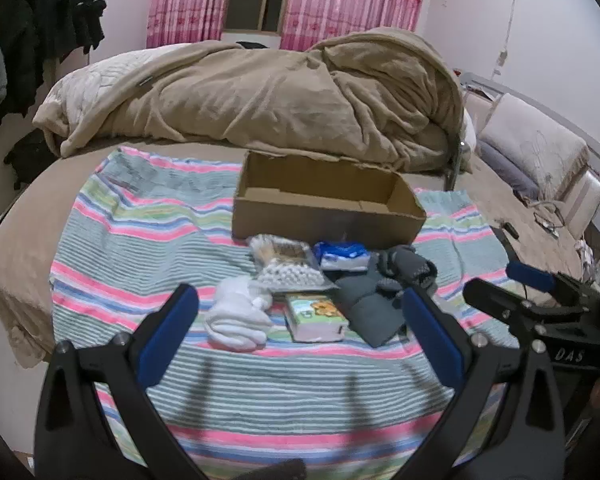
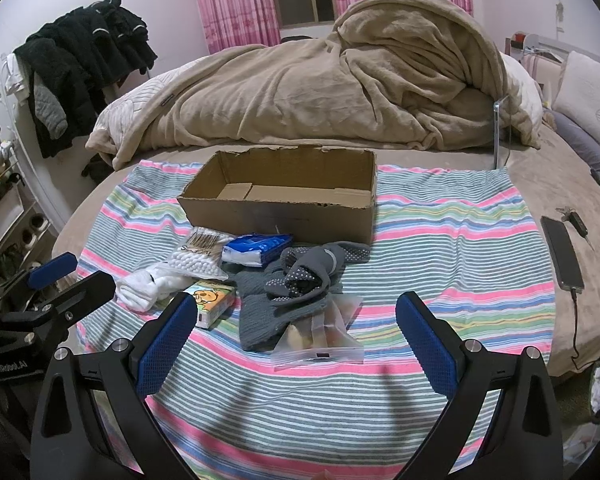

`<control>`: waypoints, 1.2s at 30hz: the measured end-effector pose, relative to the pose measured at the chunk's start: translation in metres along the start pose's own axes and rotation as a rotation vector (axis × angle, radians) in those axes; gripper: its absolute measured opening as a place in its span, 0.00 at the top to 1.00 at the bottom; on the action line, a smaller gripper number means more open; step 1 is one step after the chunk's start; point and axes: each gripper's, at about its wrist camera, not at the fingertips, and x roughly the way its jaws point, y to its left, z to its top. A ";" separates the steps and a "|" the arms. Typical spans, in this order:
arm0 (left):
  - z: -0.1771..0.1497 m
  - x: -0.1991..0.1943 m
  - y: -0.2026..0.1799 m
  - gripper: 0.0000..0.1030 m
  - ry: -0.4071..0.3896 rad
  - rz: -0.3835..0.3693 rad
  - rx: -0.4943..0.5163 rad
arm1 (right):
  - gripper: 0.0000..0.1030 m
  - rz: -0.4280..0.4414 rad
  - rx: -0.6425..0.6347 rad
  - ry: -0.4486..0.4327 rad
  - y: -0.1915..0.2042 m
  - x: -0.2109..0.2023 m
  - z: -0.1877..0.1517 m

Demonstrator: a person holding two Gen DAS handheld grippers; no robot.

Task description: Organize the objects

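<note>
One cardboard box (image 2: 278, 196) sits at twelve o'clock. At its six o'clock lie one cotton-swab bag (image 2: 198, 254), one blue tissue pack (image 2: 256, 249), one white sock bundle (image 2: 148, 284), one cartoon tissue pack (image 2: 214, 300), one grey sock heap (image 2: 296, 280) and one clear zip bag (image 2: 320, 340). One phone (image 2: 562, 254) lies at three o'clock.

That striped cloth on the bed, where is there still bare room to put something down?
The striped cloth lies bare right of the cardboard box, up to the phone, and along its near edge under both open grippers. The box itself holds nothing. It is crowded just before the box: white socks, cotton swabs, blue pack, grey socks, tissue pack.
</note>
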 end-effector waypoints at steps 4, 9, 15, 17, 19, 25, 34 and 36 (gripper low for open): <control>0.002 0.002 0.006 0.00 -0.002 -0.004 -0.013 | 0.02 -0.001 -0.002 0.000 0.001 0.000 0.000; 0.006 0.008 0.004 0.00 0.007 -0.016 0.012 | 0.02 -0.005 -0.013 0.001 0.002 0.002 0.001; 0.008 0.027 0.011 0.01 0.027 -0.019 0.023 | 0.02 -0.025 0.008 0.031 -0.011 0.031 0.005; 0.009 0.037 0.016 0.01 0.041 -0.012 0.025 | 0.02 -0.028 0.020 0.041 -0.017 0.039 0.008; 0.009 0.047 0.019 0.01 0.053 -0.004 0.027 | 0.02 -0.028 0.022 0.045 -0.021 0.046 0.011; 0.009 0.087 0.025 0.01 0.109 0.003 0.046 | 0.03 -0.024 0.014 0.082 -0.025 0.075 0.018; 0.013 0.131 0.024 0.01 0.163 -0.011 0.069 | 0.12 -0.008 0.016 0.140 -0.028 0.113 0.021; 0.013 0.140 0.022 0.02 0.181 -0.023 0.072 | 0.24 -0.007 0.014 0.154 -0.028 0.119 0.021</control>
